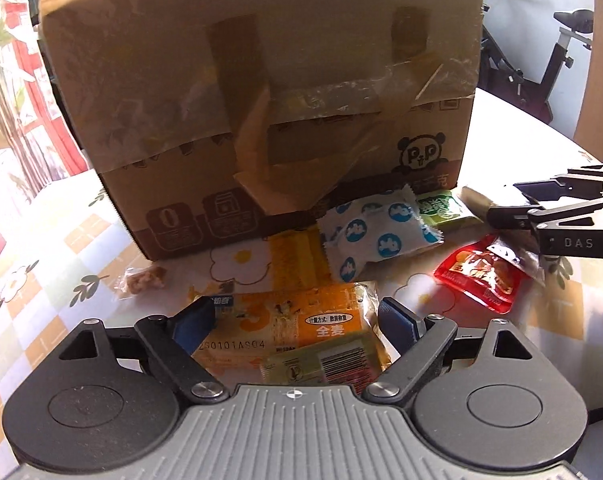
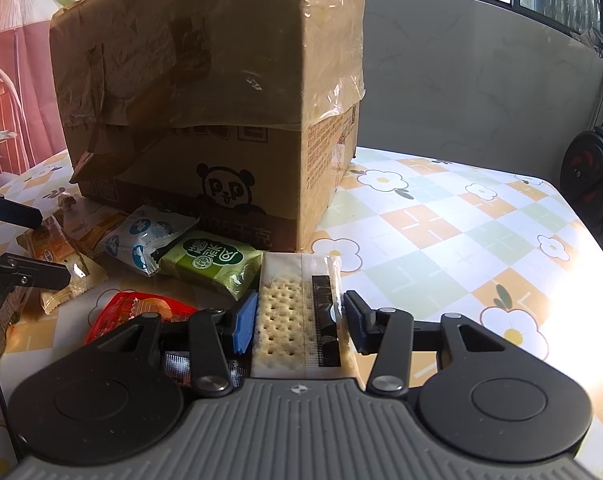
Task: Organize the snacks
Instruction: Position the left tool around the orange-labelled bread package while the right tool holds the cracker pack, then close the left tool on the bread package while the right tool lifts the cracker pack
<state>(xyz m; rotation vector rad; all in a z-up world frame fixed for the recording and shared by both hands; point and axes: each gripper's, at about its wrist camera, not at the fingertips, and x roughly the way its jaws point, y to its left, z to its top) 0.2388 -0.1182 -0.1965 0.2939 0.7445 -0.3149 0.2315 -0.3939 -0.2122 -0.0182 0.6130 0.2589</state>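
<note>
On table: flowered checked cloth; taped carton standing toward the far edge, snacks strewn along its near side.
Carton print: panda logo with "PP", a large "0" in a brown panel; other characters too small to read.
Left gripper: jaws spread wide, either side of the orange pack, pads not pressed to it.
Orange pack writing: "全麦" in white, a big "3", code ending "0101AS04"; barcode on the near flap.
Right gripper: jaws apart around the cracker pack; blue pad at the pack's left side, right pad just off the wrapper edge.
Cracker pack: clear wrapper, dotted pale crackers, dark strip down the right; far end touching the carton's near corner.
Green pack: white characters on green, just left of the crackers.
Blue-dot pack: white with blue circles, leaning on the carton's base.
Red pouch: gold characters, unreadable, near the table's front.
Nut bar: clear wrap, left of the rest.
</note>
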